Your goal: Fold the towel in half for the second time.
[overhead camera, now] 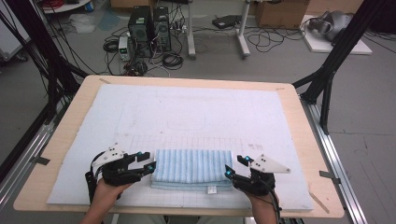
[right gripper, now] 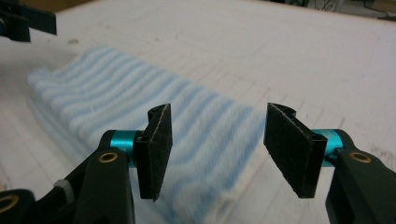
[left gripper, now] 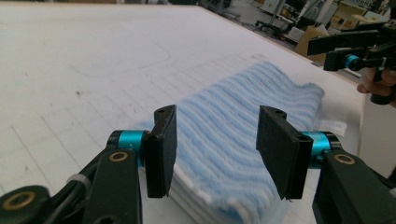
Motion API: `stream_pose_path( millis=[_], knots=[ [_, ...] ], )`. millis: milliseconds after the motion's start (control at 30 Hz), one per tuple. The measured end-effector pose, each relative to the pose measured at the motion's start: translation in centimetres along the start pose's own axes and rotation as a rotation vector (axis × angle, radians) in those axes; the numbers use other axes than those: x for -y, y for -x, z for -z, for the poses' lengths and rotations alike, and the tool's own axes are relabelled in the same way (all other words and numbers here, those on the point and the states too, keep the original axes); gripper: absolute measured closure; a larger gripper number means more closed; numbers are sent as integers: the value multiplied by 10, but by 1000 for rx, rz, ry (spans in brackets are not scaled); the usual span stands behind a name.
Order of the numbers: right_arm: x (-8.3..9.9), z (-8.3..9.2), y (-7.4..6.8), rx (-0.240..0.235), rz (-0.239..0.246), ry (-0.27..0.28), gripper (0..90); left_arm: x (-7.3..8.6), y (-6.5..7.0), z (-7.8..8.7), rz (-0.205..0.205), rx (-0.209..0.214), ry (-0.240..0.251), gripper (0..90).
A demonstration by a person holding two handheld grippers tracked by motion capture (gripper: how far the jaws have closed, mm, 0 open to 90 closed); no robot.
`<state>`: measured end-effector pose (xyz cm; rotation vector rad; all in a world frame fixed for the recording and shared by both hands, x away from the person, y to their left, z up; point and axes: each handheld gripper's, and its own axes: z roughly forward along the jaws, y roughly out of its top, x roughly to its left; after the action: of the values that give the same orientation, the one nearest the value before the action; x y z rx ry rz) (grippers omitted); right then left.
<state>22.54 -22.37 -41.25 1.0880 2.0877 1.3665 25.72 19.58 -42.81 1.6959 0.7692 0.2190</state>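
Both grippers have their fingers spread and hold nothing — the left gripper (overhead camera: 148,164) sits at the towel's left end, the right gripper (overhead camera: 230,170) at its right end, pads clear of the cloth. The tabletop (overhead camera: 65,135) carries a white gridded mat (overhead camera: 196,112); computers (overhead camera: 149,30) and cables lie on the floor (overhead camera: 280,60) beyond. The folded blue-striped towel (overhead camera: 193,167) lies flat near the front edge — between the two grippers.

Both hands come in from the near edge, low and level, the left gripper (overhead camera: 150,161) and right gripper (overhead camera: 234,166) pointing inward, jaws parted.
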Motion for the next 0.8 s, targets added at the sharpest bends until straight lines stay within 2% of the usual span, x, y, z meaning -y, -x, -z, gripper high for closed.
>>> stream_pose_path(
  millis=[67, 167, 300, 433, 500, 567, 633, 800],
  knots=[
    [-8, -6, -2, 16, 20, -10, 436, 0, 1, -6, 1, -6, -4, 506],
    [-11, -24, -6, 28, 80, -88, 472, 4, 1, -15, -20, -27, -62, 568],
    [0, -39, -11, 7, 126, -171, 502, 11, 2, -20, -14, -36, -122, 630],
    [11, -41, -16, -6, 166, -242, 496, 18, 4, -25, -14, -46, -201, 657],
    [12, -40, -18, -5, 183, -245, 491, 18, 5, -26, -10, -53, -213, 663],
    [13, -39, -19, -7, 200, -258, 486, 19, 6, -27, -7, -60, -250, 666],
    [15, -38, -20, -9, 205, -262, 476, 19, 7, -27, -7, -66, -259, 666],
    [18, -33, -18, -30, 178, -251, 465, 20, 8, -25, -15, -55, -264, 658]
  ],
)
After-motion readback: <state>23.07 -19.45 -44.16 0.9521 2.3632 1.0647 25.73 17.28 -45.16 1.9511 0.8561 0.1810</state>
